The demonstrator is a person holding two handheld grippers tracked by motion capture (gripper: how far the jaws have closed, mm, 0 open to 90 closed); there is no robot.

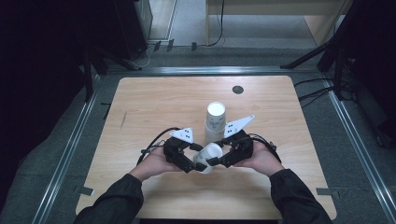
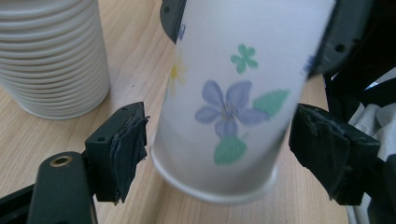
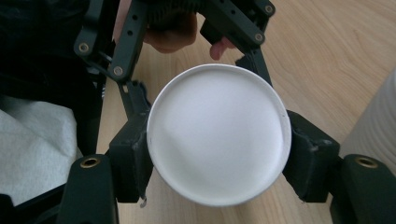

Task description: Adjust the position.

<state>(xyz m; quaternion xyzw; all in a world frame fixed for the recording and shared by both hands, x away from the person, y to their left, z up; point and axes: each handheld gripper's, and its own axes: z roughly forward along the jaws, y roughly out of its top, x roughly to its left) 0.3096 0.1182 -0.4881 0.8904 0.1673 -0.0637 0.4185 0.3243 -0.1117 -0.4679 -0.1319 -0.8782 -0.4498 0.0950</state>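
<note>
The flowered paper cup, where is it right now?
The flowered paper cup is held between the left gripper and the right gripper, near the table's front middle in the high view, just in front of the stack of cups.

Wooden table (image 1: 154, 100) with dark round grommet (image 1: 237, 89)

In the left gripper view, the flowered cup (image 2: 233, 107) is cut off by the top edge and its rim is blurred. The stack of cups (image 2: 51, 56) runs off the top and left edges. In the right gripper view, the cup hides the table behind it.
</note>
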